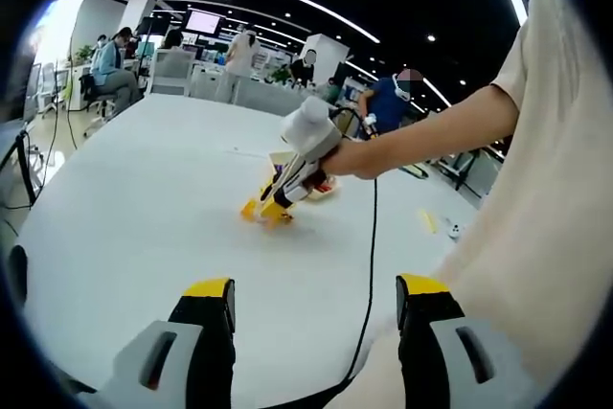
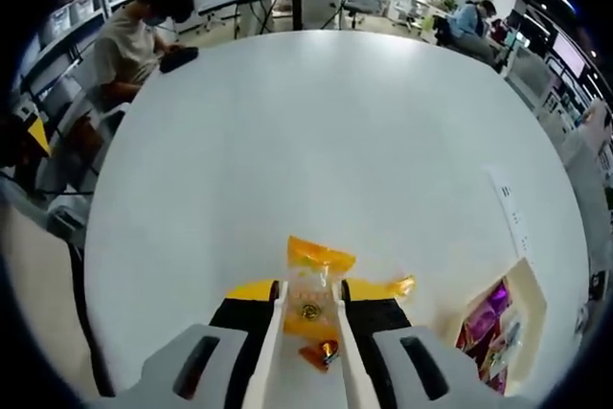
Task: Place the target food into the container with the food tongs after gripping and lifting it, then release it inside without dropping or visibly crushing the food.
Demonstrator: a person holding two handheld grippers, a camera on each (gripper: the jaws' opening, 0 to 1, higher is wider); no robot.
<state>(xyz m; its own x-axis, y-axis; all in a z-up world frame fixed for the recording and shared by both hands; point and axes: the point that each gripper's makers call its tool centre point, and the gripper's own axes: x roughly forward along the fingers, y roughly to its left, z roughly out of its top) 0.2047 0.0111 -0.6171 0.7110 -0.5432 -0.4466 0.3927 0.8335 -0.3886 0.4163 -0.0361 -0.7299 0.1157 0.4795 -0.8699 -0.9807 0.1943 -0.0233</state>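
Note:
An orange-yellow snack packet (image 2: 314, 275) lies on the white table (image 2: 316, 131), pinched between the white food tongs (image 2: 275, 337). My right gripper (image 2: 311, 296) is shut on those tongs. In the left gripper view the right gripper (image 1: 283, 191), held by a hand, angles down onto the packet (image 1: 261, 210). A beige open container (image 2: 522, 299) holding purple and other wrapped snacks sits to the right of the packet, apart from it; in the left gripper view the container (image 1: 321, 186) sits just behind the right gripper. My left gripper (image 1: 316, 289) hovers open over the table, nothing between its jaws.
A black cable (image 1: 372, 265) runs across the table toward the person's arm (image 1: 441, 131). A flat white strip (image 2: 510, 206) lies near the table's right edge. Small items (image 1: 427, 222) lie on the table's right side. People sit at desks around the table (image 1: 163, 198).

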